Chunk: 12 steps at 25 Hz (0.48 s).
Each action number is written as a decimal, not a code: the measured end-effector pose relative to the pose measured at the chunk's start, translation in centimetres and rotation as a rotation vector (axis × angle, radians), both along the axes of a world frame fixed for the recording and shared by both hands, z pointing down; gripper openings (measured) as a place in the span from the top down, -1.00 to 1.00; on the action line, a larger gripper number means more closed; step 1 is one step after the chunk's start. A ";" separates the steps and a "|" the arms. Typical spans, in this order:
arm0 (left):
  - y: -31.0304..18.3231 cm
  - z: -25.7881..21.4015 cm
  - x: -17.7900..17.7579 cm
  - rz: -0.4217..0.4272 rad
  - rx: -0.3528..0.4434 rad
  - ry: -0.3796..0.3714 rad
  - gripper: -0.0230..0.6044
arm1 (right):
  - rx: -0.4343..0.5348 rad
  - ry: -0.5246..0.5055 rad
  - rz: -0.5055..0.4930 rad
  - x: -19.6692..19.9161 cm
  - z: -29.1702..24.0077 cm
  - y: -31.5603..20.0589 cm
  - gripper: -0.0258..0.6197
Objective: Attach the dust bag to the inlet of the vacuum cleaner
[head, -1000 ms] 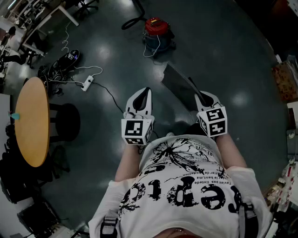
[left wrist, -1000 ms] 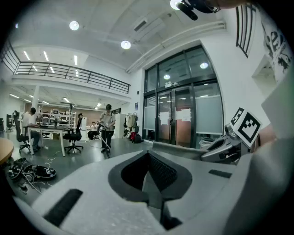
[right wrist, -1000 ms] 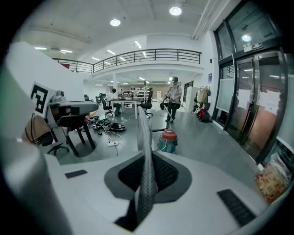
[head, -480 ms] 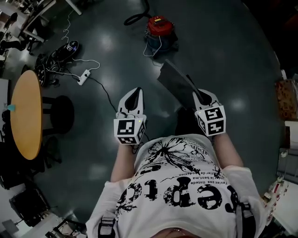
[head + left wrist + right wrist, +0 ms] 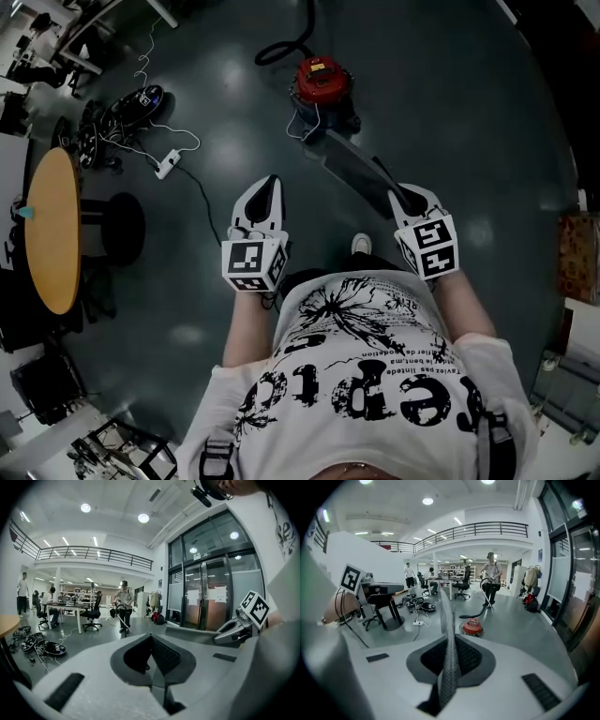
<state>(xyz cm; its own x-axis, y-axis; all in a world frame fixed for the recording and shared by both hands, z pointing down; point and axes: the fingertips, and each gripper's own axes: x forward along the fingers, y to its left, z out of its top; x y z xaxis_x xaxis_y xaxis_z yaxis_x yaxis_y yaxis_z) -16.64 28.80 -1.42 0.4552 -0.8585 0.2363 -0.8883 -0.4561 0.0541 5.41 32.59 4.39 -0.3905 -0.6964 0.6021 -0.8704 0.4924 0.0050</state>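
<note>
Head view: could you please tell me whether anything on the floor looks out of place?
A tangle of cables and a power strip sprawl loose on the floor near the round table, a likely trip hazard. The vacuum cleaner also trails a loose white cord.

I see the vacuum cleaner (image 5: 322, 82) far ahead on the floor (image 5: 459, 103), the dust bag (image 5: 352, 169) between it and my right gripper (image 5: 396, 193), the round table (image 5: 52, 230) well left.
</note>
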 end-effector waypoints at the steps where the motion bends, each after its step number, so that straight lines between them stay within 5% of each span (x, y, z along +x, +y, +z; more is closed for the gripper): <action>1: -0.9 0.4 0.8 -0.013 -0.009 0.001 0.92 | 0.002 0.005 -0.011 0.9 -0.1 -1.1 0.84; 12: -11.5 4.8 4.1 -0.020 -0.077 -0.057 0.92 | -0.074 0.049 -0.038 6.4 4.4 -12.7 0.84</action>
